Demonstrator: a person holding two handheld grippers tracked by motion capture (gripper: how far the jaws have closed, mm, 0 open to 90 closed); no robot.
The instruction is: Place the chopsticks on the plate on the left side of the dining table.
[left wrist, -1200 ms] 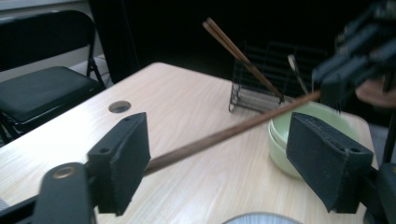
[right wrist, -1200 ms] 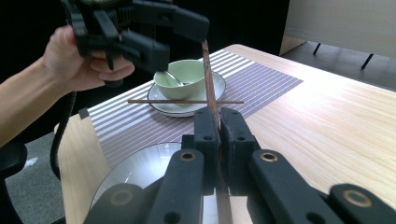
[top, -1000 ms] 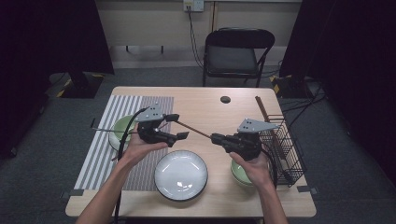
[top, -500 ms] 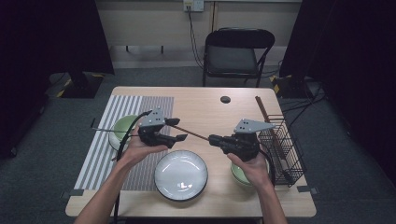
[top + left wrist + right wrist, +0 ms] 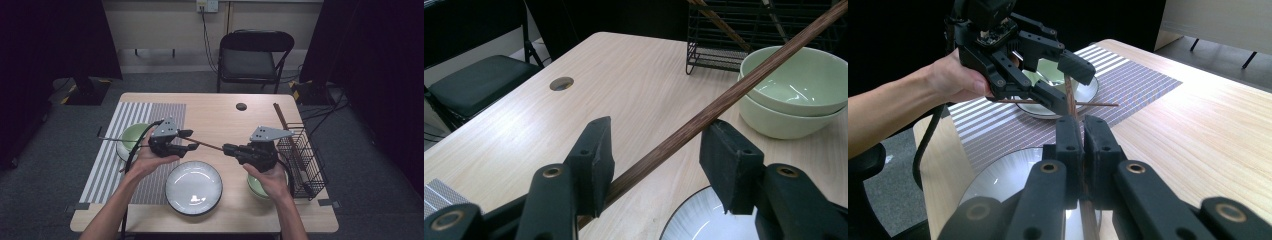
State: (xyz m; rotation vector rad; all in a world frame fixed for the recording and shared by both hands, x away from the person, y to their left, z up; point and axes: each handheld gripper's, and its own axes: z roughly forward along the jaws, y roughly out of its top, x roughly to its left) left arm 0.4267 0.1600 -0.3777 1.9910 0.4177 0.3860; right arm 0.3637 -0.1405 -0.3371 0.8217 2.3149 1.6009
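My right hand-held gripper is clamped on one end of a brown chopstick, holding it above the table. My left hand-held gripper has just been closing, jaws apart, chopstick between them, resting against one pad, clear of the other. Below: white plate. Stacked green bowls near my right hand, wire basket beyond them. Another green bowl with a second stick across it sits on the striped mat.

A plate sits between 2 bowls, with a rack at the table's right edge.
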